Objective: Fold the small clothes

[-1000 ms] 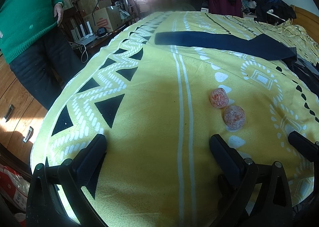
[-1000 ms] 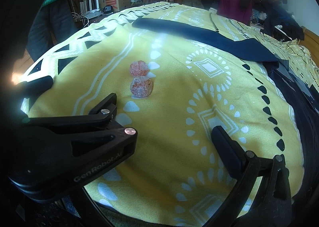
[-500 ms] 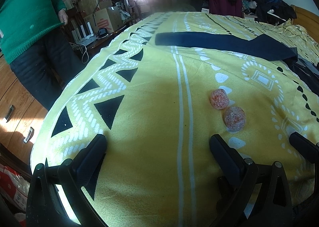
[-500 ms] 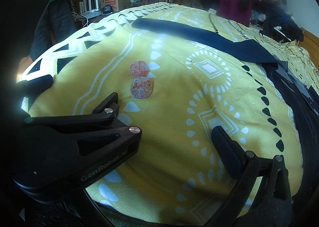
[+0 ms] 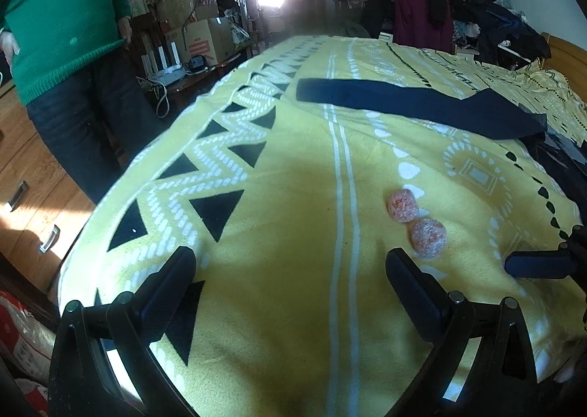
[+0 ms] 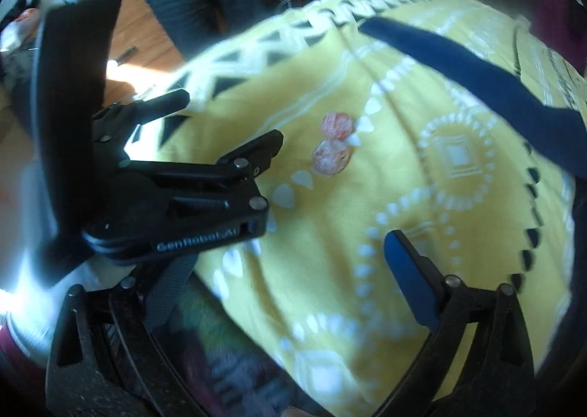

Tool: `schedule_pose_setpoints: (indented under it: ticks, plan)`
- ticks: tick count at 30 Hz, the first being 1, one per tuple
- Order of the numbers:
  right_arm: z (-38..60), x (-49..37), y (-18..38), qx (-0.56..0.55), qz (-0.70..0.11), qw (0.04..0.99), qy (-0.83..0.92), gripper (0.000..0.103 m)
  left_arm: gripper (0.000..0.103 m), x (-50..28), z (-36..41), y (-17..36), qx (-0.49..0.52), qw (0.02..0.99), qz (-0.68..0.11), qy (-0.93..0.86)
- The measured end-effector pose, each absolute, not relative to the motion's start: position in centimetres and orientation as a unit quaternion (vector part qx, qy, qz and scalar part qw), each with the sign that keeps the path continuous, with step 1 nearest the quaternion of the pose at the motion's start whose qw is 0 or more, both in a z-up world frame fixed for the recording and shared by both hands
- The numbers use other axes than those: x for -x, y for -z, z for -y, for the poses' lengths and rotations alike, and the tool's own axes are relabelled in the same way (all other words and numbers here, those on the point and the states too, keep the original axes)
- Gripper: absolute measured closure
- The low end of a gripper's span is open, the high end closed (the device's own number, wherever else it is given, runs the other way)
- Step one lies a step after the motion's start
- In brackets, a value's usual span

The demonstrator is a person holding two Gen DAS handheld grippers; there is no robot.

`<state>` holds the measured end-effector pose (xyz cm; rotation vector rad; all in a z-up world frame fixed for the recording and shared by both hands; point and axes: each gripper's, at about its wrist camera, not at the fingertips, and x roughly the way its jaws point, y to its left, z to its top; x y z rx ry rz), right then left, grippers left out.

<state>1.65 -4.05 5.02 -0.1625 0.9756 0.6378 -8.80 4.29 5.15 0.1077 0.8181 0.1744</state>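
Two small orange-pink rolled bundles (image 5: 416,222), probably balled socks, lie touching each other on the yellow patterned bedspread (image 5: 293,215), just ahead of your grippers. A long dark blue garment (image 5: 403,103) stretches flat across the bed well beyond them. Your left gripper (image 5: 290,270) hangs low over the bedspread, fingers spread wide, holding nothing. Your right gripper (image 6: 293,252) is also wide and empty. Compared with half a second earlier, the right view has swung and blurred, tilting toward the bed's left edge, while the left view has barely shifted. That suggests you are repositioning the right hand, not yet gripping. A person in a green sweater (image 5: 62,13) stands beside the bed.
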Motion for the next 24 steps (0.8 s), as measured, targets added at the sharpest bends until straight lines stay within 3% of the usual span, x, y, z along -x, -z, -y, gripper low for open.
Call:
schedule_pose_setpoints:
  ticks: [6, 14, 16, 19, 24]
  plan:
    - [12.8, -0.2, -16.3, 0.148, -0.307, 0.892, -0.296, 0.006, 0.000, 9.9, 0.9, -15.3, -0.037, 0.957, -0.281, -0.061]
    - [30.5, 4.2, -38.7, 0.202, -0.013, 0.972, -0.123, 0.005, 0.000, 15.6, 14.8, -43.0, -0.020, 0.994, 0.041, 0.096]
    - [34.3, 6.3, -43.7, 0.212, 0.055, 0.973, -0.067, 0.000, 0.000, 18.5, 18.4, -50.4, -0.004, 0.984, 0.110, 0.143]
    - [40.0, 10.9, -50.2, 0.265, 0.163, 0.950, 0.036, 0.000, 0.000, 21.9, 22.5, -59.8, 0.022, 0.962, 0.174, 0.210]
    - [47.7, 18.1, -57.5, 0.267, 0.207, 0.931, 0.137, 0.000, 0.000, 26.6, 26.3, -70.1, 0.021, 0.948, 0.215, 0.232]
